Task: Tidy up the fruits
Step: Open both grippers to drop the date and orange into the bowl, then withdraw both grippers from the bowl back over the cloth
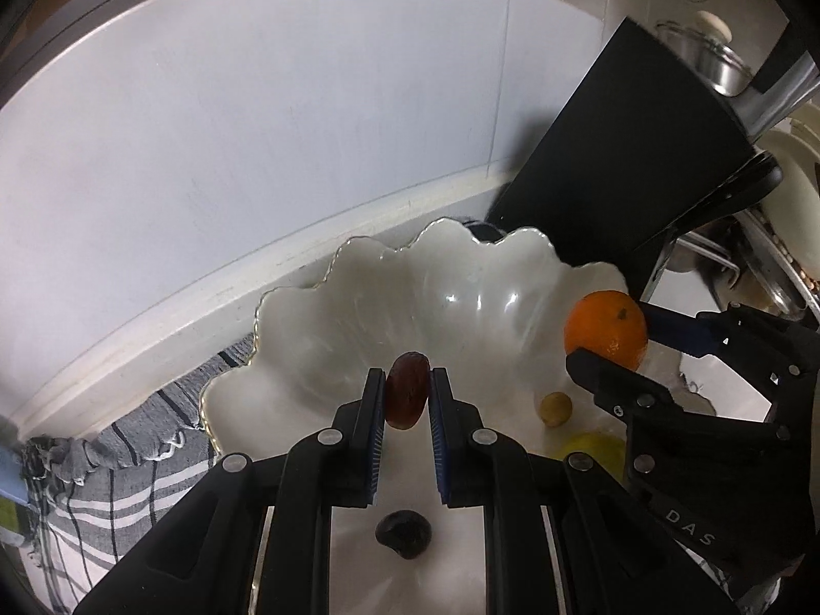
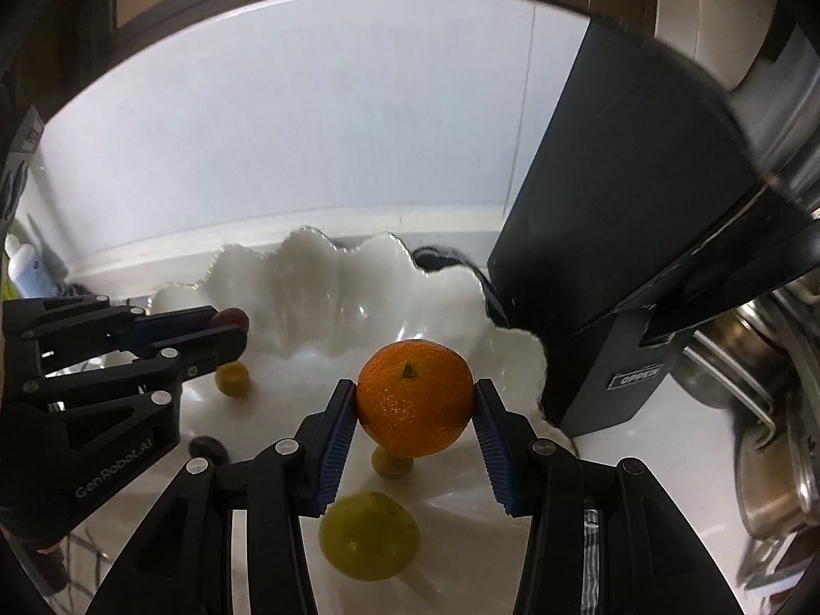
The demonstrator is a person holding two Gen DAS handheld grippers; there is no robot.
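Between the right jaws, the orange [image 2: 415, 402]

The small yellow fruit [image 2: 390, 461] sits mostly hidden behind the orange [image 2: 415, 397]. The pots [image 2: 763, 466] at right blur, cut off by the edge; perhaps steel.

Both wrist views down onto bowl [image 1: 359, 277]

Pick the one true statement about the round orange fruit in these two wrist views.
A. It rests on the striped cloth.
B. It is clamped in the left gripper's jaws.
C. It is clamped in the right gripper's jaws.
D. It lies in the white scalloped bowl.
C: in the right wrist view the round orange fruit sits between the right gripper, whose blue-padded jaws press both its sides, above the white scalloped bowl.
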